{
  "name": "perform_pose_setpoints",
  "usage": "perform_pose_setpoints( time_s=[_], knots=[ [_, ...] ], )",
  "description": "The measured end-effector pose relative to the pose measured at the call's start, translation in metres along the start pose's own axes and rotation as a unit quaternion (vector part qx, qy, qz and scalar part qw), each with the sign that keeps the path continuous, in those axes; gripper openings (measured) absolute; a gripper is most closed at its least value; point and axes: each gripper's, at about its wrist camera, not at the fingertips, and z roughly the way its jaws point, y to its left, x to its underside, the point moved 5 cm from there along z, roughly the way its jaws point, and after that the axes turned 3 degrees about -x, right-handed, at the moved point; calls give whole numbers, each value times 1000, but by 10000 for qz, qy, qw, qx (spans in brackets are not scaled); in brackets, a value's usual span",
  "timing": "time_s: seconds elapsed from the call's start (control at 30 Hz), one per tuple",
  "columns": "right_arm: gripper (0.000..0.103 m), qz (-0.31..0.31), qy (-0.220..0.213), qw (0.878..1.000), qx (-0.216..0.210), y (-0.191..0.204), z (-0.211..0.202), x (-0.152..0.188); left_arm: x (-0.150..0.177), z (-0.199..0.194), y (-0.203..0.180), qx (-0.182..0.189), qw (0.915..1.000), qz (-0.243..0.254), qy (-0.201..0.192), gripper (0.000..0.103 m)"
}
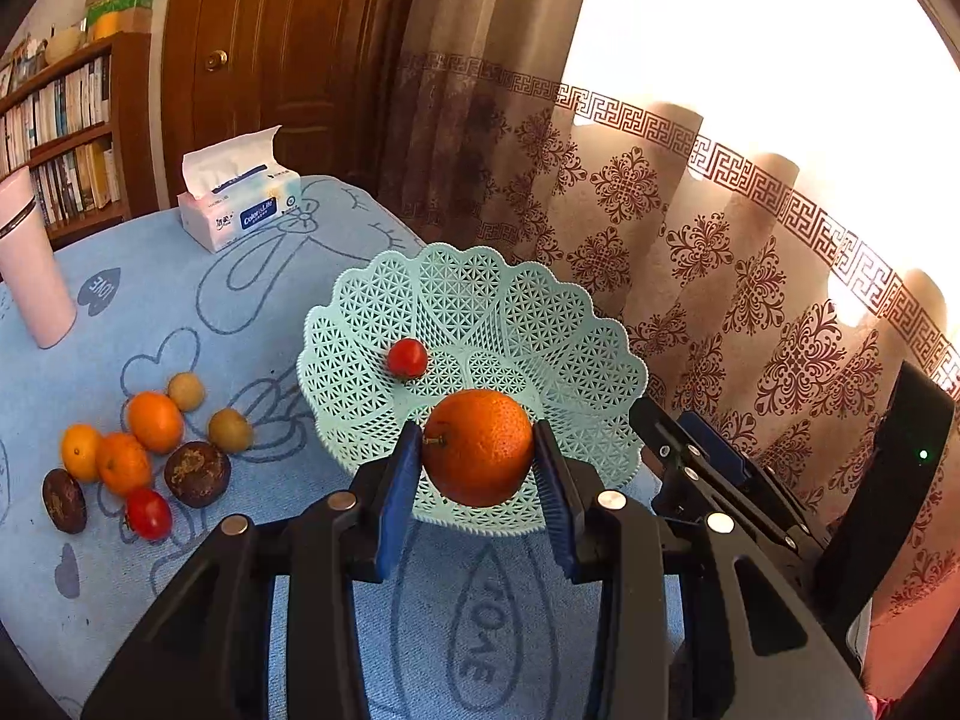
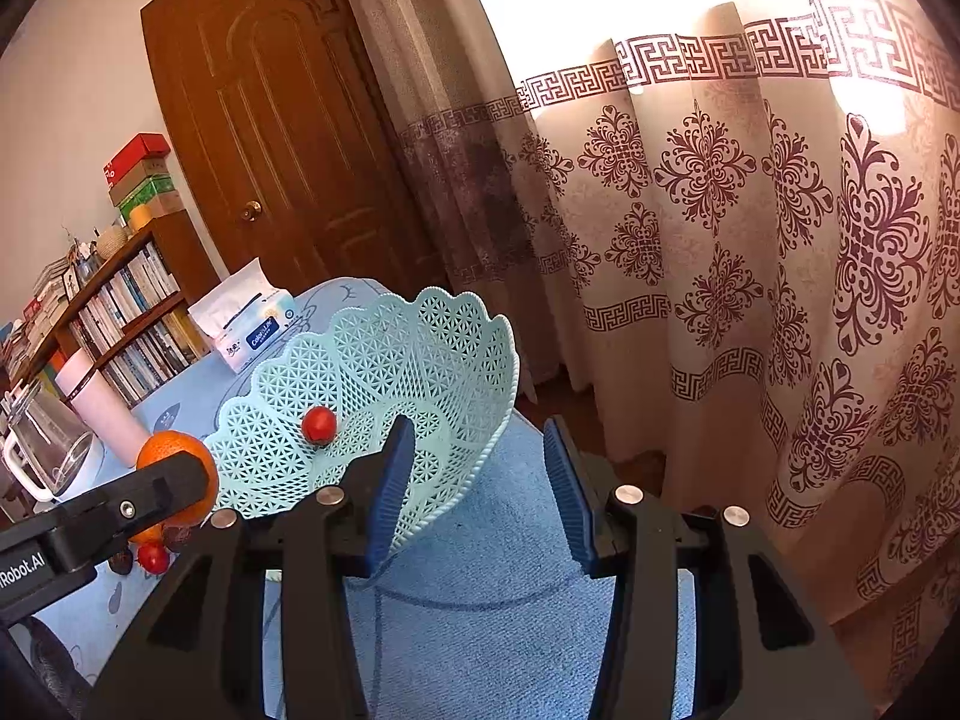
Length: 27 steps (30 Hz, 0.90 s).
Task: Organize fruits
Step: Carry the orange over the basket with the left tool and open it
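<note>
Left gripper (image 1: 477, 468): closed on a large orange (image 1: 479, 447), 1 blue pad pressed to each side; stem end facing left in the left wrist view.
Large orange: held above the near rim of the basket (image 1: 558, 330), clear of the worktop (image 1: 180, 300).
Right gripper (image 2: 480, 492): jaws apart; its left pad overlaps the basket's near rim in the right wrist view, contact not discernible; blue cloth shows between the pads.
Basket: pale green openwork plastic with a scalloped rim, standing near the worktop edge beside the curtain (image 1: 750, 300).
Basket contents: 1 small red tomato (image 1: 407, 357) resting on the inner slope, left of centre.
Loose fruit: a cluster on the cloth left of the basket, well apart from it.
Cluster, orange fruit: 3 small oranges (image 1: 155, 422) touching one another.
Cluster, brown fruit: 2 dark wrinkled round fruits (image 1: 197, 474), 1 at the centre, 1 at the left end.
Cluster, tan fruit: 2 small round fruits (image 1: 230, 429) on the side nearer the basket.
Cluster, red fruit: 1 second tomato (image 1: 147, 513) at the near edge.
Worktop: covered by a light blue cloth printed with hearts and outline drawings.
Tissue pack (image 1: 237, 204): at the far edge, 1 sheet standing up.
Pink cup (image 1: 33, 258): upright at the left.
Background: wooden door (image 1: 270, 60) and bookshelf (image 1: 66, 120).
</note>
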Motion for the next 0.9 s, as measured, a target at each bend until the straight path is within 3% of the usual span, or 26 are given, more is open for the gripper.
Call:
perform_pose_setpoints(
  time_s=[0.03, 0.1, 0.13, 0.17, 0.43, 0.53, 0.9],
  knots=[
    [47, 9, 15, 10000, 6, -1, 1, 0, 0, 2, 0, 2, 10000, -28, 2, 40],
    [53, 16, 40, 10000, 28, -1, 2, 1, 0, 3, 3, 28, 9999, -111, -1, 57],
    [53, 21, 34, 10000, 32, -1, 2, 1, -1, 2, 5, 27, 9999, -160, -30, 70],
    [53, 20, 31, 10000, 34, -1, 2, 1, -1, 1, 8, 3, 9998, -197, -70, 73],
    [53, 25, 44, 10000, 52, -1, 2, 2, -5, -13, 33, -130, 9983, -520, -212, 74],
    [53, 32, 53, 10000, 49, -2, 3, 2, -5, -23, 46, -215, 9971, -653, -328, 80],
    [54, 104, 75, 9999, 45, -5, 3, 2, 0, -64, 102, -843, 9872, -1165, -692, 80]
  ],
)
